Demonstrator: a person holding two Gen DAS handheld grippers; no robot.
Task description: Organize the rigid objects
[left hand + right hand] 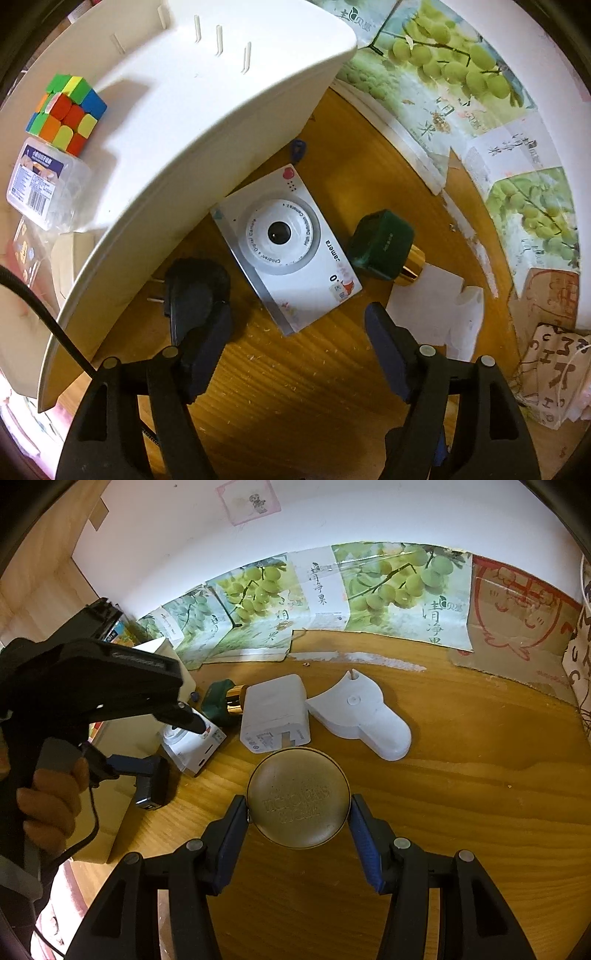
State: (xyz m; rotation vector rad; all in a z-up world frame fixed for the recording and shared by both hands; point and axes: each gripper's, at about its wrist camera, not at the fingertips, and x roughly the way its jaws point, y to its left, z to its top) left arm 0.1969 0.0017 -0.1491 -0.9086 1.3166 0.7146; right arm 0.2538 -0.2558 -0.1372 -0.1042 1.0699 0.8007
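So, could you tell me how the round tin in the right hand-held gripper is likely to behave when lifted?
The tin looks stiff, so it should not flex. The right hand-held gripper presses it only at two points on a curved rim, so it may slip or swivel. Set on edge, it would probably roll.

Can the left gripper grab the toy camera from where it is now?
Probably yes. The left gripper hangs open right above the toy camera, which lies flat on the wooden table. The black plug sits close beside one finger.
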